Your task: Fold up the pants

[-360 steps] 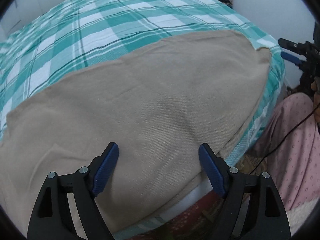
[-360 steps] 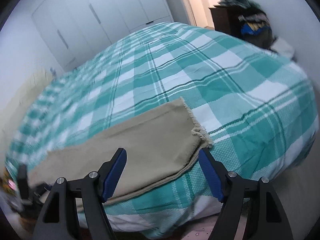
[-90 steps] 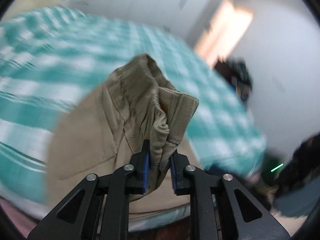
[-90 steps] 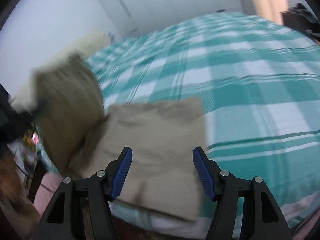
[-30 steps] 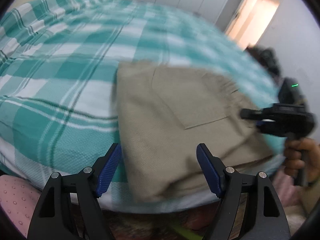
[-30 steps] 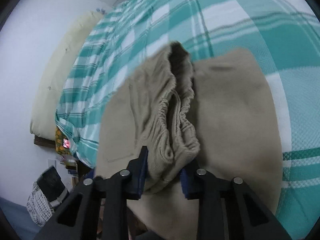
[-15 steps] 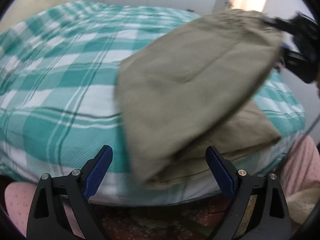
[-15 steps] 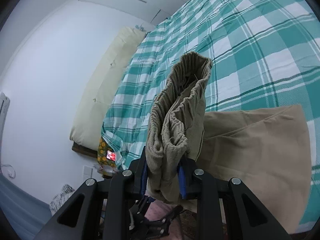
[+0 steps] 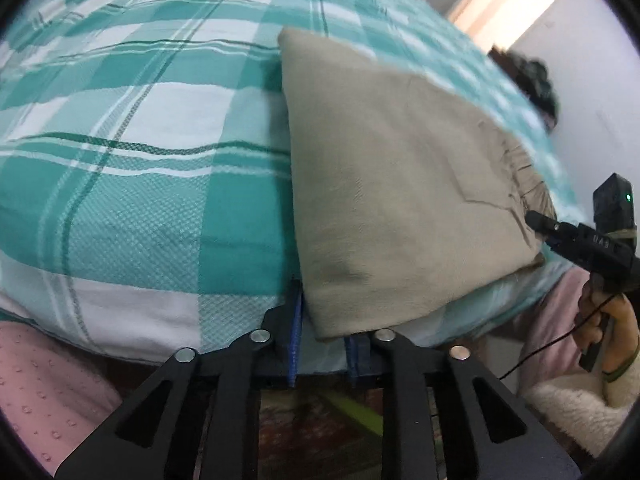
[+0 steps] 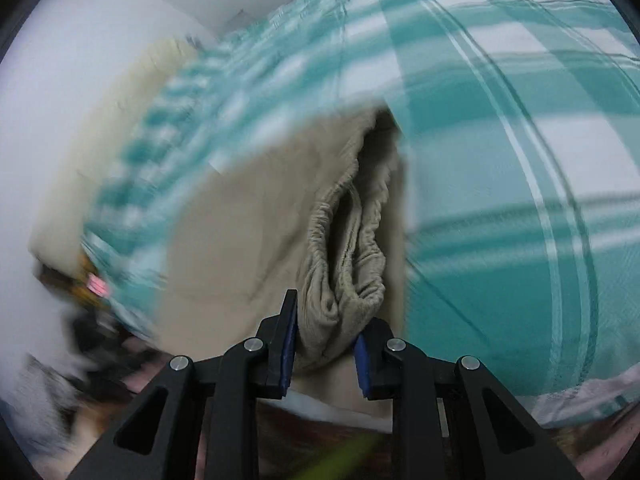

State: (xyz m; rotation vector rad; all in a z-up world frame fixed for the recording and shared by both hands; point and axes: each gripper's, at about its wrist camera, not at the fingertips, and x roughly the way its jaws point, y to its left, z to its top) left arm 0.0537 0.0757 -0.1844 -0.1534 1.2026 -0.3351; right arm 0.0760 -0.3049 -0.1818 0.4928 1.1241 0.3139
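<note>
Blurred bed (image 10: 520, 200), pants (image 10: 344, 264) half-hidden

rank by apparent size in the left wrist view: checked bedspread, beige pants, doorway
1. teal-and-white checked bedspread
2. folded beige fabric pants, though they lie nearer the camera
3. bright lit doorway, far off, so only apparently smallest

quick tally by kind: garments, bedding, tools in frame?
Beige pants: 1
Teal plaid bedspread: 1
Cream pillow: 1
Tools: 2, the left tool closing on the pants' near corner, the right tool clamped on the bunched waistband
Total: 5
</note>
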